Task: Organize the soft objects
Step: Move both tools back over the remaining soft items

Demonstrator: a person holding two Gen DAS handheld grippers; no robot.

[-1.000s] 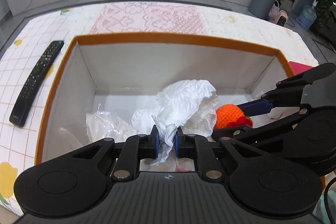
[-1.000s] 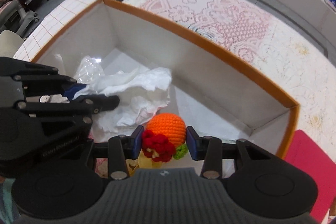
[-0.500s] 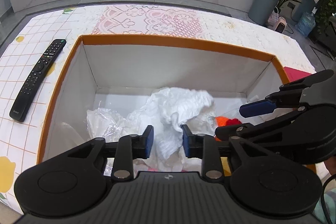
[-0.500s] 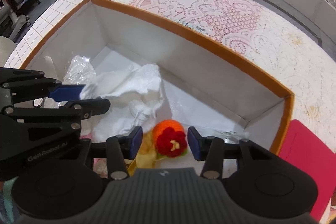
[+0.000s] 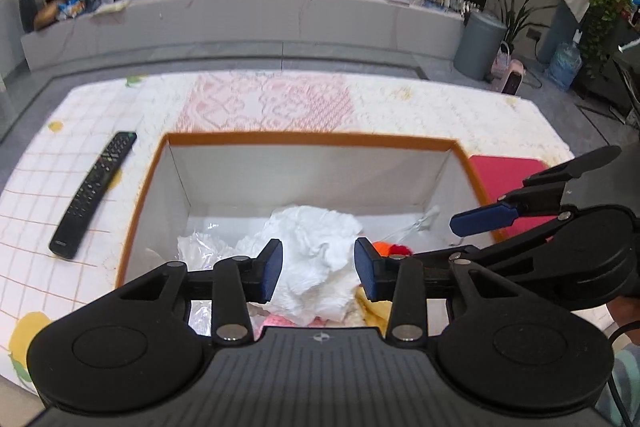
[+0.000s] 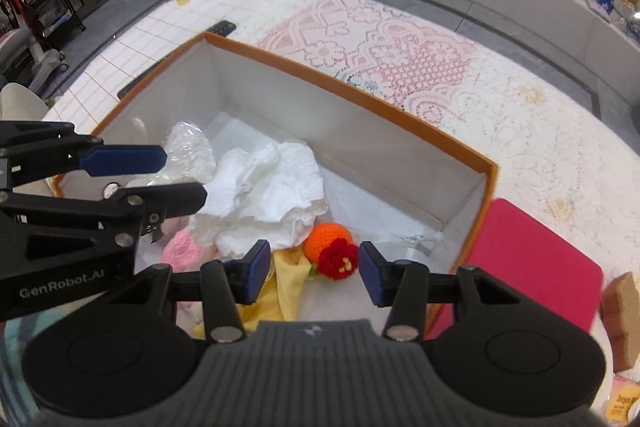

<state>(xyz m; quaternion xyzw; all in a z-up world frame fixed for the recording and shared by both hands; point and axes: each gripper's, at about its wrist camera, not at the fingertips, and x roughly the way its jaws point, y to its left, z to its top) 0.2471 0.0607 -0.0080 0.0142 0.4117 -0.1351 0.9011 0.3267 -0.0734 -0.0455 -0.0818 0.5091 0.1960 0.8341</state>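
An orange-rimmed white box (image 5: 308, 139) (image 6: 360, 95) stands on the table. Inside lie a crumpled white cloth (image 5: 316, 247) (image 6: 264, 187), an orange crocheted ball with a red flower (image 6: 332, 251) (image 5: 390, 247), a yellow cloth (image 6: 286, 283), a pink fluffy piece (image 6: 182, 251) and clear plastic (image 6: 188, 151). My left gripper (image 5: 318, 269) hovers above the white cloth, its jaws opening and touching nothing. My right gripper (image 6: 310, 273) hangs open above the ball, apart from it. Each gripper also shows in the other's view, left gripper (image 6: 176, 179), right gripper (image 5: 476, 231).
A black remote control (image 5: 94, 195) lies on the tablecloth left of the box. A red flat pad (image 6: 532, 267) (image 5: 508, 171) sits right of the box. A brown sponge-like block (image 6: 620, 311) rests at the right edge. Lace cloth covers the table beyond the box.
My left gripper let go of the white cloth, which dropped into the box, and rose. My right gripper released the orange ball, now lying on the box floor, and lifted away.
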